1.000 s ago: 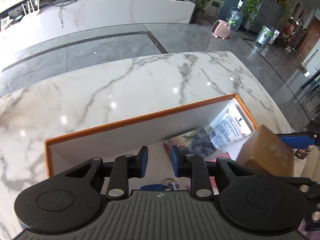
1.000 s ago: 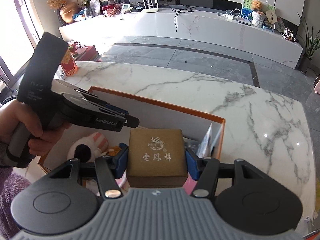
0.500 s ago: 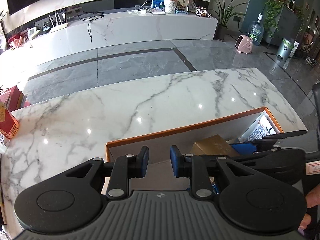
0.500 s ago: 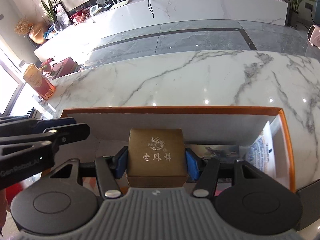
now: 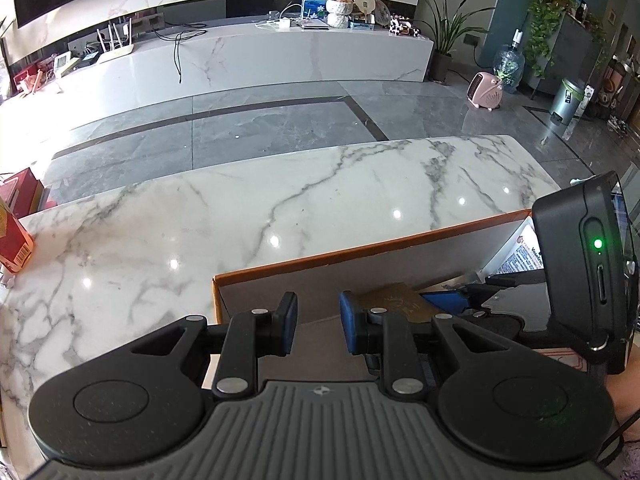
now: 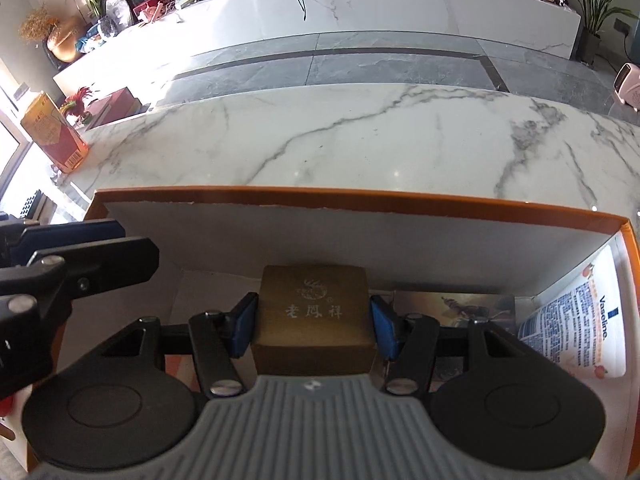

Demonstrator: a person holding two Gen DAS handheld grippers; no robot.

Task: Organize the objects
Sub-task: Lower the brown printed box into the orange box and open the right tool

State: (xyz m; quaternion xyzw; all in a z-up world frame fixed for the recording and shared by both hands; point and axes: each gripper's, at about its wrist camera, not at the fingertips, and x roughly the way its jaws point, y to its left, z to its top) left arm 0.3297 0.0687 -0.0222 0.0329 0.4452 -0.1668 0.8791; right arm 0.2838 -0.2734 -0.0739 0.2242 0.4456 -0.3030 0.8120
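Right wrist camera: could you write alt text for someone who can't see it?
A handheld two-finger tool grips a small brown square box with pale Chinese lettering, held inside an orange-rimmed white cardboard box on a white marble table. A Vaseline package leans at right.

Counts: 1 brown gift box (image 6: 313,312), between the right gripper (image 6: 313,330) pads. 1 orange-rimmed storage box (image 6: 360,194) under both grippers, on 1 marble surface (image 6: 360,140). 1 Vaseline pack (image 6: 576,320) right of the right gripper, inside the storage box. 1 printed card (image 6: 460,308) just right of the gift box. 1 red-and-gold carton (image 6: 52,136) far left of the right gripper. 2 grippers total; left gripper (image 5: 318,322) has nothing between its pads.
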